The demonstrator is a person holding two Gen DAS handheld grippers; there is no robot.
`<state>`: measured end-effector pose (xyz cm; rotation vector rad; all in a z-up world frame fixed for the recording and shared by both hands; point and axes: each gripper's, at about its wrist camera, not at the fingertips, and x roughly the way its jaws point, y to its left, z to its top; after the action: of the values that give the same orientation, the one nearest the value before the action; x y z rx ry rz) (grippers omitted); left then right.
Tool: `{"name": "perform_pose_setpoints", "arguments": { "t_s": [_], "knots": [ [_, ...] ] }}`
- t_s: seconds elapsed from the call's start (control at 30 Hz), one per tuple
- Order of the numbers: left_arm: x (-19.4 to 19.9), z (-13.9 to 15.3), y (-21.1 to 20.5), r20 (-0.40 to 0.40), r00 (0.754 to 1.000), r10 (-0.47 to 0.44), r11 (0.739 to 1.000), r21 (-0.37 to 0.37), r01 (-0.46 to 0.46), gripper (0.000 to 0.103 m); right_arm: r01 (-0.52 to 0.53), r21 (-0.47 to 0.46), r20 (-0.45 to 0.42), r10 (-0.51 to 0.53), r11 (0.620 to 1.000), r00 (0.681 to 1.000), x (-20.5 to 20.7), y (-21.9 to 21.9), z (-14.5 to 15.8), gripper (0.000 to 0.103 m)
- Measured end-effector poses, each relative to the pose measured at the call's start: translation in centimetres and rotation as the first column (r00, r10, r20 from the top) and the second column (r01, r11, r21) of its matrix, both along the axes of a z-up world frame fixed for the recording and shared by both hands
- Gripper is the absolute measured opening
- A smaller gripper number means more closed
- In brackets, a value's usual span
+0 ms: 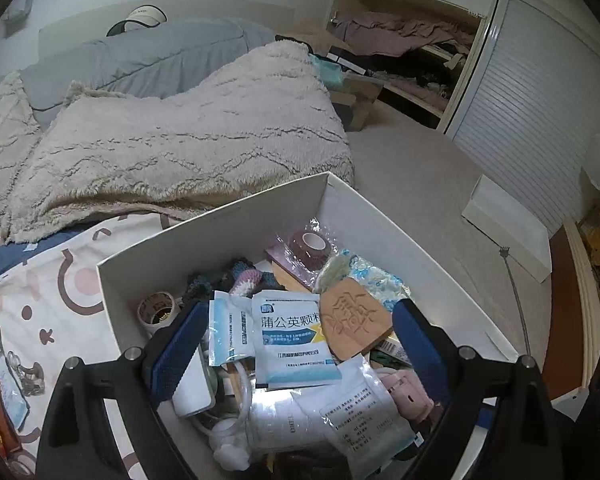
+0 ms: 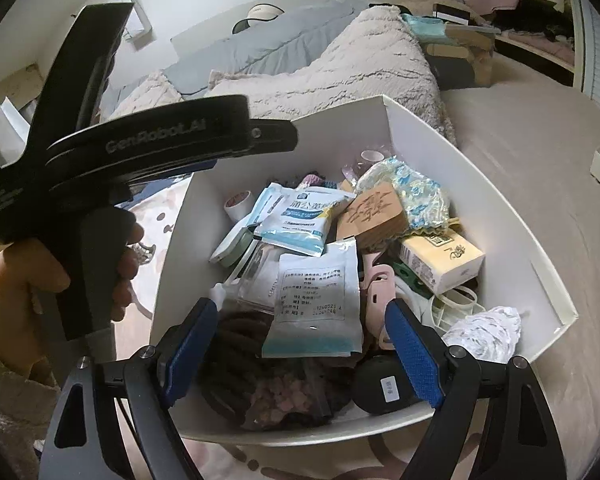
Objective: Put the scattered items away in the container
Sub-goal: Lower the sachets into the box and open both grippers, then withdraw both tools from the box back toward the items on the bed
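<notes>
While the white cardboard box (image 2: 480,168) sits on the bed, crammed with sachets, we hold both grippers over it; left gripper (image 1: 296,344) gapes empty; right gripper (image 2: 300,332) likewise, gripping nothing.

Bed (image 1: 400,168) under patterned sheet (image 1: 32,292); on it white box (image 1: 204,240), fluffy blanket (image 1: 180,148).

White box on my bed, already heaped with odds and ends.

My open cardboard box (image 2: 452,152) sits on the patterned sheet, near the fluffy blanket. Two blue-and-white medicine sachets (image 1: 294,334) lie flat on top beside a carved wooden plaque (image 1: 354,322); a tape roll (image 1: 158,308) stands in the left corner, a tissue pack (image 2: 440,258) lies along the right wall, and a dark coiled cord (image 2: 240,344) fills my near corner.
</notes>
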<state>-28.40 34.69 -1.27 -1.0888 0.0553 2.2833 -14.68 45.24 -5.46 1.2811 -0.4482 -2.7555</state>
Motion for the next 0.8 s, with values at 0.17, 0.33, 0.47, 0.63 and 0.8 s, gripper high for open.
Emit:
{"name": "perform_pose_setpoints", "arguments": {
  "t_s": [0.17, 0.33, 0.47, 0.63, 0.8],
  "knots": [
    [0.7, 0.8, -0.5, -0.011, 1.0, 0.004, 1.0, 0.004, -0.004, 0.094, 0.021, 0.013, -0.014, -0.021, 1.0, 1.0, 0.5, 0.0, 0.7, 0.086],
    [1.4, 1.3, -1.2, -0.028, 1.0, 0.005, 1.0, -0.003, -0.005, 0.095, 0.034, 0.016, -0.03, -0.034, 0.999, 0.999, 1.1, 0.3, 1.2, 0.086],
    [1.7, 1.7, -1.9, -0.028, 0.999, 0.028, 1.0, 0.0, -0.028, 0.095, 0.051, 0.032, -0.032, -0.05, 0.998, 0.998, 1.3, 0.4, 1.4, 0.086],
    [2.2, 2.4, -2.4, -0.043, 0.998, 0.051, 0.999, 0.006, -0.051, 0.101, 0.074, 0.068, -0.033, -0.072, 0.995, 0.997, 1.7, 0.7, 1.4, 0.086],
    [2.8, 2.9, -2.7, -0.058, 0.997, 0.054, 0.999, 0.005, -0.053, 0.103, 0.117, 0.085, -0.062, -0.112, 0.989, 0.992, 2.3, 1.4, 1.8, 0.095]
  ]
}}
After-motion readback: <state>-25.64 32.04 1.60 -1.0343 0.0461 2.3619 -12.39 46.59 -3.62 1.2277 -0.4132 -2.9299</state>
